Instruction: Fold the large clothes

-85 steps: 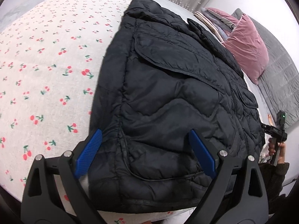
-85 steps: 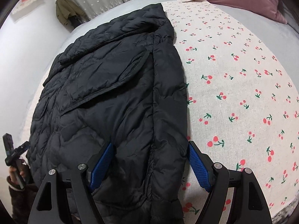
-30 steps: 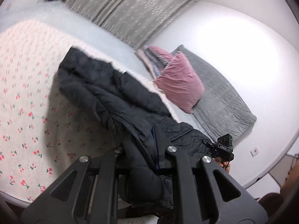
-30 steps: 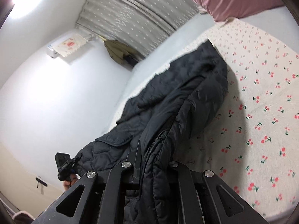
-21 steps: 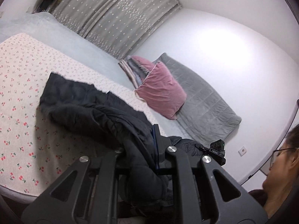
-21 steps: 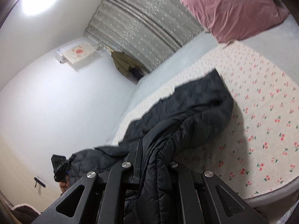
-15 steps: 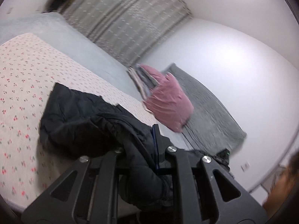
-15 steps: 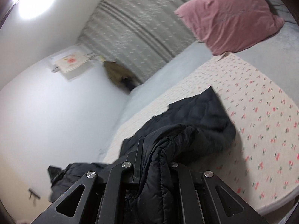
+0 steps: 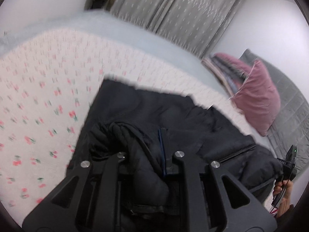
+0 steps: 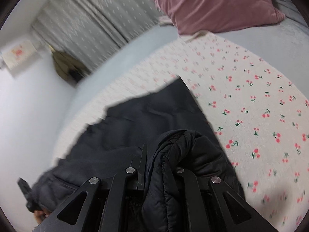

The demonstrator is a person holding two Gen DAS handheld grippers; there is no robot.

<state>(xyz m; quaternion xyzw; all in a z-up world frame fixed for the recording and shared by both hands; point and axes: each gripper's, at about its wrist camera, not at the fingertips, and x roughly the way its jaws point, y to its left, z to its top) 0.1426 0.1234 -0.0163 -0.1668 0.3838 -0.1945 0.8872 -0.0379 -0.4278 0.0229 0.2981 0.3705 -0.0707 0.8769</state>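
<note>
While both views are smeared by motion, we can see the black puffer jacket (image 9: 173,116) spread over the cherry-print sheet (image 9: 38,96) on the bed, its far edge lying flat and its near edge lifted up into our two tools. Our left gripper (image 9: 148,154) is clamped on a thick bunched fold of the jacket, the black fingers drawn close with a thin blue pad edge showing against the padding. Our right gripper (image 10: 160,166) pinches another gathered roll of the same jacket (image 10: 154,116), the quilted fabric bulging up and over between its narrow fingers. From the left wrist view, the right hand (image 9: 282,189) and its tool sit at the far right edge, touching the jacket's corner there. A pink pillow (image 9: 256,100) rests beyond the sheet beside a grey quilted blanket (image 9: 289,112), well apart from the jacket. Grey dotted curtains (image 10: 100,19) hang behind the bed; what seems to be an olive garment (image 10: 65,65) hangs near them, though blur makes it uncertain.
</note>
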